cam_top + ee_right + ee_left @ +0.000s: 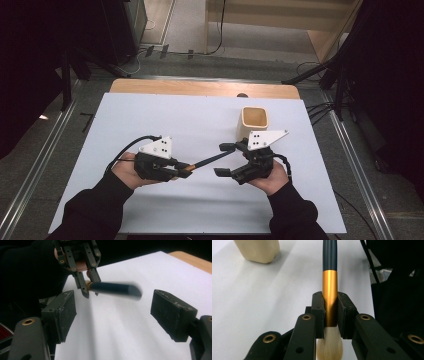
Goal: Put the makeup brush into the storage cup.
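Two grippers share our work: our left gripper [330, 312] clamps the makeup brush [329, 287] on its slick gold ferrule [329, 295], soft bristles [329, 346] behind the jaws. Light and rigid, its dark handle [113, 288] points toward our right gripper [112, 315], gaping wide, holding nothing.

White sheet on a wooden table

The table [205, 88] is pale wood, showing as a strip along its far edge. A white sheet [175, 120] covers nearly all the rest, lying flat and reaching the near edge. A cream cup [254, 123] stands upright on the sheet, right of the middle towards the far side, its square mouth open upward.
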`<act>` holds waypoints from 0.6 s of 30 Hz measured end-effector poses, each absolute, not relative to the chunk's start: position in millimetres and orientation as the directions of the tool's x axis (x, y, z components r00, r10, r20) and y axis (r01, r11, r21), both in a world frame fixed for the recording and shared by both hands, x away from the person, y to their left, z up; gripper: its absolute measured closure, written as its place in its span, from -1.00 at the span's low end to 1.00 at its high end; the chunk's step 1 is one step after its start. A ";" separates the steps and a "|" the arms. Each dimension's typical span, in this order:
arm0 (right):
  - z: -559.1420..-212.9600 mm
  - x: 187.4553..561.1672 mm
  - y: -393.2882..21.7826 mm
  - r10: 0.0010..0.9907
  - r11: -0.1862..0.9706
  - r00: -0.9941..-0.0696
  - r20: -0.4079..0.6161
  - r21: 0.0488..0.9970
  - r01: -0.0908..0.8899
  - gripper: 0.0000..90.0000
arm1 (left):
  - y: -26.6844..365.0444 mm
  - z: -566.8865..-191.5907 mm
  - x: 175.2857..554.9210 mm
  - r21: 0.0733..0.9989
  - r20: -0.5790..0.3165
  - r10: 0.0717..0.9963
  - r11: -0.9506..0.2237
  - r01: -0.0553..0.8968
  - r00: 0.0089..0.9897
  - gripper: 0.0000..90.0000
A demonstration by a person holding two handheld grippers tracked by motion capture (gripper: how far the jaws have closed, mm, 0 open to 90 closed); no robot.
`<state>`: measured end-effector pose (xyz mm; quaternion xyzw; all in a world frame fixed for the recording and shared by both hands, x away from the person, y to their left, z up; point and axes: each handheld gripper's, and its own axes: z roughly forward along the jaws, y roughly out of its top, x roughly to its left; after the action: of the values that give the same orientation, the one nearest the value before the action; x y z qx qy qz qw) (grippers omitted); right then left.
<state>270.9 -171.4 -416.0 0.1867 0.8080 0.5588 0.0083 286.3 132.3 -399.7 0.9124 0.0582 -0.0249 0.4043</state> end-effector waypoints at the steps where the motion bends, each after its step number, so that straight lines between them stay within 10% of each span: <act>1: -416.3 271.4 -170.9 0.314 0.311 -0.927 0.203 0.901 0.303 -0.54 | 131.6 -399.9 286.6 0.724 -0.096 0.084 -0.678 0.127 0.992 0.74; 18: -422.2 272.1 -154.0 0.246 0.478 -0.955 0.165 0.836 0.267 -0.49 | 109.8 -403.4 286.5 0.547 -0.025 0.025 -0.837 0.035 0.999 0.74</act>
<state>272.1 -154.0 -422.2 0.1493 0.8597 0.4884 -0.0109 286.5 109.8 -403.4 0.9583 0.0156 -0.0086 0.2853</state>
